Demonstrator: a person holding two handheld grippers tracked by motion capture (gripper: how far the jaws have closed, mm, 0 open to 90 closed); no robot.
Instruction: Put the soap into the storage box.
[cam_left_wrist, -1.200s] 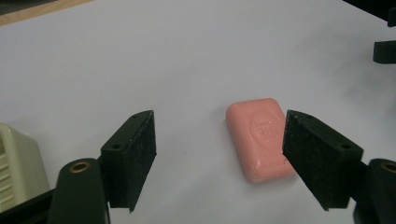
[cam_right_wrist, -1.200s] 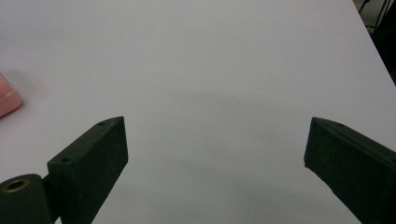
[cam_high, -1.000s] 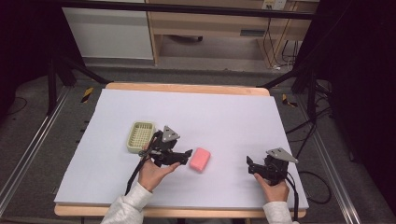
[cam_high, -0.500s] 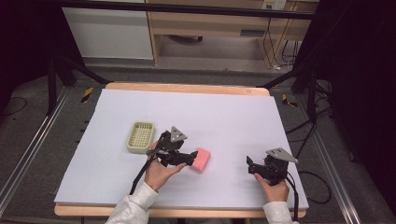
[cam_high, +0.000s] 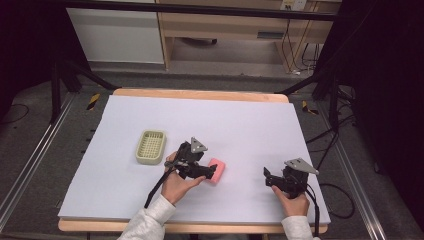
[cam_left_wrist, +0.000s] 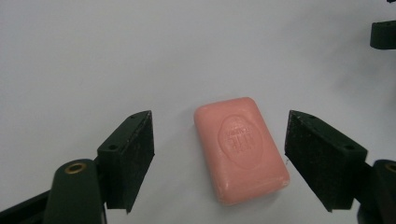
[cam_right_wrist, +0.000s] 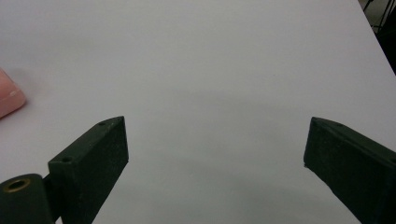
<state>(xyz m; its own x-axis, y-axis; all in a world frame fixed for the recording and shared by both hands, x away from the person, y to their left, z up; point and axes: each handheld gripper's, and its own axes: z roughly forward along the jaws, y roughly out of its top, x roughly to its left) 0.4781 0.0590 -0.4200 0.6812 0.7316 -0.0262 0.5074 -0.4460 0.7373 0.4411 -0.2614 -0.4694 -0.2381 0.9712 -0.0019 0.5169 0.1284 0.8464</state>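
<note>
left gripper (cam_left_wrist: 219, 163) jaws just opening, right gripper (cam_right_wrist: 215, 163) jaws wide

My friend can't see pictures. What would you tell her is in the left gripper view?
A pink bar of soap lies flat on a white table, between the two black jaws of the left hand-held gripper, which stand wide open and do not touch it. The soap has an oval stamp on its top.

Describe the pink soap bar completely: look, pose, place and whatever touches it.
The pink soap bar is a rounded rectangular block, matte and waxy-looking, with an oval stamped emblem on its top face whose lettering is too blurred to read. It looks whole, with a small pale nick near one corner. It lies flat on the white table cover, between the open left tongs, whose pads stand clear of it.
</note>
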